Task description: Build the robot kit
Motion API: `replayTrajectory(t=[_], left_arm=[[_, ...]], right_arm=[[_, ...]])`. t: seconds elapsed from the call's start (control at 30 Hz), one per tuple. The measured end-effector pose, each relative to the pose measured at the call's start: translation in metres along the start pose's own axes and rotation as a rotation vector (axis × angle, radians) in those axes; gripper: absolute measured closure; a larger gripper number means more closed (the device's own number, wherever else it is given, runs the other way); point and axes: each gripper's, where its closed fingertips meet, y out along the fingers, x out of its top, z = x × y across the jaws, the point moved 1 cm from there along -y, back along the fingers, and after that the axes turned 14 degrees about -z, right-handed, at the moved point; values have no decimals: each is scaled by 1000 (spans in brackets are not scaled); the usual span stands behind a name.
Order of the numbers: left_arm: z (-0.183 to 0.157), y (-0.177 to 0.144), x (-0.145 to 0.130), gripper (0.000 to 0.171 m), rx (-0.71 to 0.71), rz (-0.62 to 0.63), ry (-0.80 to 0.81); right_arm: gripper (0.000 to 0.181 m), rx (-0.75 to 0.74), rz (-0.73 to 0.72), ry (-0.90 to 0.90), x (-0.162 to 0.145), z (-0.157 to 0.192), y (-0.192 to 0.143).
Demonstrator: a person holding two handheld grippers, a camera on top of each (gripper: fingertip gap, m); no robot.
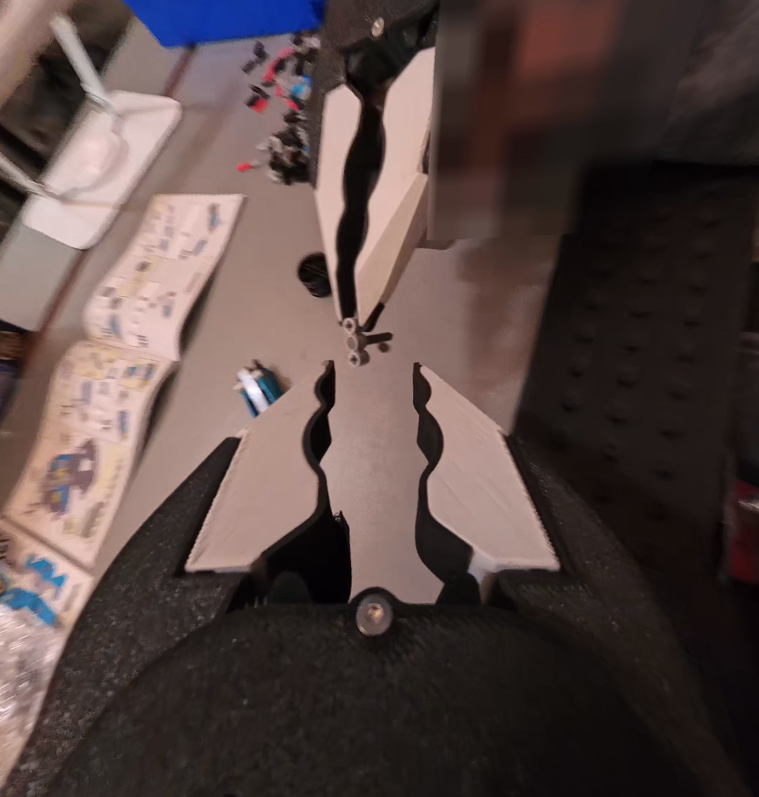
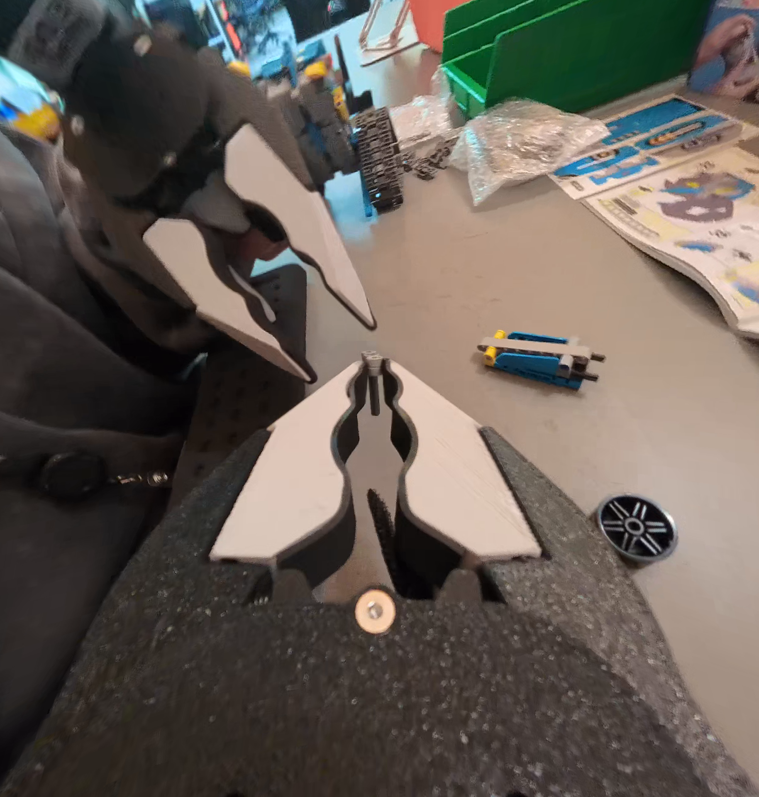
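The right tongs [image 2: 374, 364] are pressed onto a small grey building-toy connector [image 2: 372, 361], a short holed beam with a thin axle pin [image 2: 375, 399] running back between the fingers; it sits just below the middle of the right wrist view. In the left wrist view the same piece [image 1: 355, 343] shows at the centre of the frame, pinched at the tips of the right tongs [image 1: 352, 321] coming down from the top. The left tongs [image 1: 373, 366] are spread wide and hold nothing, their tips just short of the piece.

By my judgement the connector is very light, hard, smooth plastic, stiff but slippery and easy to twist out of a tip grip; the beam's flat sides look like the safest place to take hold, not the round pin.

The bench [image 2: 476, 267] is a plain grey, matte, flat top. On it lie a blue and grey sub-assembly with yellow pin ends [image 2: 539, 359] at right of centre, a black spoked wheel hub [image 2: 636, 528] at lower right, open instruction booklets [image 2: 688, 224] at the right edge, a crumpled clear bag [image 2: 520, 140], green bins [image 2: 563, 56] at the top, and a tracked model [image 2: 375, 159] at upper middle. Loose red and black parts [image 1: 282, 112] lie at the top of the left wrist view
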Motion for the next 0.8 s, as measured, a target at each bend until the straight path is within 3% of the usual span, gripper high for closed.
replayTrajectory(t=[0.1, 0.23, 0.47, 0.8], left_arm=[[16, 6, 2, 136, 126, -33, 110], [17, 14, -3, 135, 193, -27, 255], [21, 27, -14, 138, 282, 23, 390], [19, 33, -17, 147, 316, 14, 454]], right_arm=[[174, 1, -39, 137, 4, -9, -5], [175, 8, -63, 264, 5, -16, -9], [175, 15, -42, 292, 1, -14, -7], [175, 26, -28, 342, -3, -14, -5]])
